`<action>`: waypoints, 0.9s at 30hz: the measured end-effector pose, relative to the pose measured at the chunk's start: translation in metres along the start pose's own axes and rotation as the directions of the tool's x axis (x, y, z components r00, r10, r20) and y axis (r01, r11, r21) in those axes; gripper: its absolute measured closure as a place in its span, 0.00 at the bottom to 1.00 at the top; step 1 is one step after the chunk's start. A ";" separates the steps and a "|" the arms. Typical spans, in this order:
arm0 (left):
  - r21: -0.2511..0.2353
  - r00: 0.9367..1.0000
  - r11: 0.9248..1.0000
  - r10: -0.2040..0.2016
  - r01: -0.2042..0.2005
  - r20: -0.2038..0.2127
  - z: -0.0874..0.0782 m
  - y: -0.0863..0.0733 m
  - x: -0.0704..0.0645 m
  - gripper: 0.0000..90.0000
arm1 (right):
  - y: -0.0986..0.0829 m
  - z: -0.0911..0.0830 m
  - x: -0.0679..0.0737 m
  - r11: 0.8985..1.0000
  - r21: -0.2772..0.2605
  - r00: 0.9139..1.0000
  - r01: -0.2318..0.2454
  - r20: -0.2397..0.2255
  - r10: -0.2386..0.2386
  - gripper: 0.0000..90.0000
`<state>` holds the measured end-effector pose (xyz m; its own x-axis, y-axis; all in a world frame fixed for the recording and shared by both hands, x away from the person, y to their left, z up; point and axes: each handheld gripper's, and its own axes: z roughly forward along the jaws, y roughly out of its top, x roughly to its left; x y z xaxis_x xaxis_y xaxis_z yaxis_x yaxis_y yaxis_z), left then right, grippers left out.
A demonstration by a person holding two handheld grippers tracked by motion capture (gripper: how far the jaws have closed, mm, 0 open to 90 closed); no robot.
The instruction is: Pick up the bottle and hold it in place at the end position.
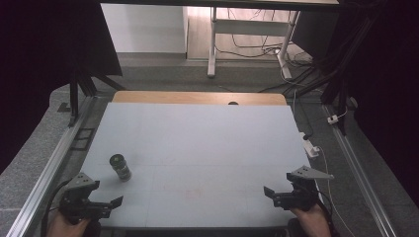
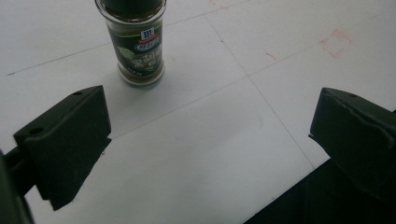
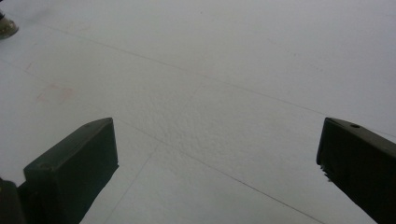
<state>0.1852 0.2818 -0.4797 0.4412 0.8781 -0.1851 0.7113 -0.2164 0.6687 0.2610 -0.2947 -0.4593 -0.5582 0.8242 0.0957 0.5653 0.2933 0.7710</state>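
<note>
In the high view, a small spice jar [image 1: 120, 167] with a dark lid stands upright on the white table [image 1: 197, 148], in its near-left part. The left gripper [image 1: 116, 201] sits at the near-left corner, held by a hand [image 1: 62, 226] that comes in from the bottom edge; the jar is just beyond it and a little to its right, apart from it. The right gripper [image 1: 267, 190] is at the near-right corner in the other hand [image 1: 312, 219], well apart from the jar, with a bare stretch of table between the two grippers. In the left gripper view, the left gripper [image 2: 210, 135] has its two black jaws spread wide with nothing between them but table surface. The spice jar [image 2: 136, 44] stands upright beyond them, towards the left jaw, its green label with a red brand mark facing the camera; its top is cut off by the upper edge. In the right gripper view, the right gripper [image 3: 217, 149] likewise has its jaws wide apart and holds nothing. The base of the spice jar [image 3: 6, 27] peeks in at the far-left corner, well away from the jaws.
</note>
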 end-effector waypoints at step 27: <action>0.004 0.999 1.000 -0.028 0.028 0.034 0.001 0.001 0.008 0.00 | 0.002 0.006 0.008 0.995 0.062 0.996 0.082 -0.033 -0.080 0.00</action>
<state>0.1902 0.2880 -0.4813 0.4390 0.8690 -0.2282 0.7257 -0.1932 0.6604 0.2614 -0.2850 -0.4612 -0.6214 0.7816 0.0544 0.5540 0.3891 0.7360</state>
